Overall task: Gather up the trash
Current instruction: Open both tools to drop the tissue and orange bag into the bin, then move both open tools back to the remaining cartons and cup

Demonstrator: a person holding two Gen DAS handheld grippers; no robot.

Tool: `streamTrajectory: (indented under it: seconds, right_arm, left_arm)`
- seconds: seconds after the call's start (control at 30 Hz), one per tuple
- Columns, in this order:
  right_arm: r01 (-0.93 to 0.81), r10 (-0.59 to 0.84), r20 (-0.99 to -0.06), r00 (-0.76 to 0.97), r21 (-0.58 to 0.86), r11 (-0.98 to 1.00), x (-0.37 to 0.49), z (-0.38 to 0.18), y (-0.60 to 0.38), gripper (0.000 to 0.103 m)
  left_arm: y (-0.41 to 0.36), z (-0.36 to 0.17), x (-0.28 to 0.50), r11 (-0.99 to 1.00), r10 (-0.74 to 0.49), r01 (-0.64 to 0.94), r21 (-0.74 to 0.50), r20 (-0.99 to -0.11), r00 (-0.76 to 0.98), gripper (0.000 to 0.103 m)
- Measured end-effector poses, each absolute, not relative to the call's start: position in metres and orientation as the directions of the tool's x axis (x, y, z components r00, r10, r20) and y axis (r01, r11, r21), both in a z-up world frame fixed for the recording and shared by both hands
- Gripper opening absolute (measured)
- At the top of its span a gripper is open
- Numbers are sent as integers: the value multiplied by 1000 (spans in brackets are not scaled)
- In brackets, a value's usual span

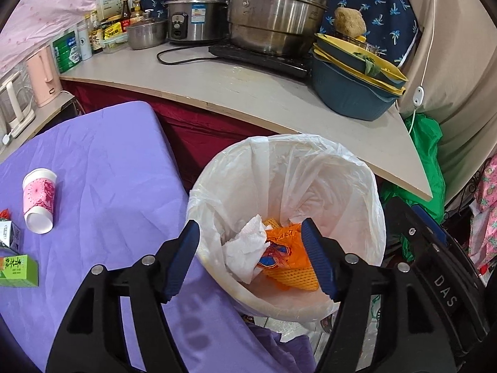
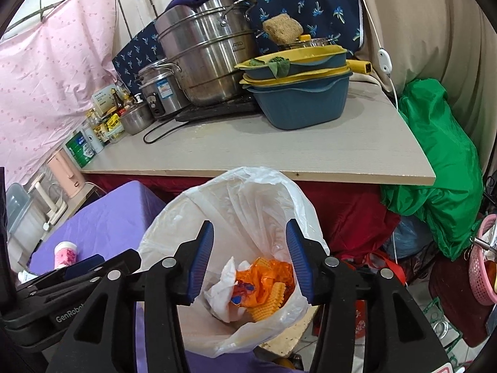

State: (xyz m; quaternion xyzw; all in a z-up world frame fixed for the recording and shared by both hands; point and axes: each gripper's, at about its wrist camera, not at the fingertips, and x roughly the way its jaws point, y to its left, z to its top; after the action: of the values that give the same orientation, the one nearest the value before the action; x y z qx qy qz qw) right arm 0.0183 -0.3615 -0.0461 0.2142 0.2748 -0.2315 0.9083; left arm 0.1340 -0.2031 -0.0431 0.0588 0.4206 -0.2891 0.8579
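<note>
Both the left tongs (image 1: 250, 259) and the right tongs (image 2: 250, 259) hang wide and empty over the bin (image 1: 313, 306) in the middle, so bumping its thin bag (image 2: 264, 192) could spill the orange wrapper (image 1: 287, 250) inside, while the cup (image 1: 38, 200) at the left waits

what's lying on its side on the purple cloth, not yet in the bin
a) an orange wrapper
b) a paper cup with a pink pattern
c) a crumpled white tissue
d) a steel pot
b: the paper cup lies tipped over on the purple cloth, while the orange wrapper and the white tissue already sit inside the lined bin.
</note>
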Motion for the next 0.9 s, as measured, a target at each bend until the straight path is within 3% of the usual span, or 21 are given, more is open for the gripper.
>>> streamTrajectory:
  seconds: [0.6, 0.83, 0.9]
  right_arm:
    - [419, -244, -533, 810, 235, 877, 32, 1, -276, 55]
    - [354, -194, -523, 830, 225, 908, 40, 9, -232, 61]
    - [330, -173, -525, 834, 222, 918, 45, 10, -217, 62]
  left_arm:
    - [-97, -8, 135, 895, -393, 419, -154, -716, 577, 69]
    - [-36, -1, 135, 932, -340, 318, -172, -713, 613, 88]
    - [-16, -1, 136, 943, -322, 279, -182, -713, 622, 89]
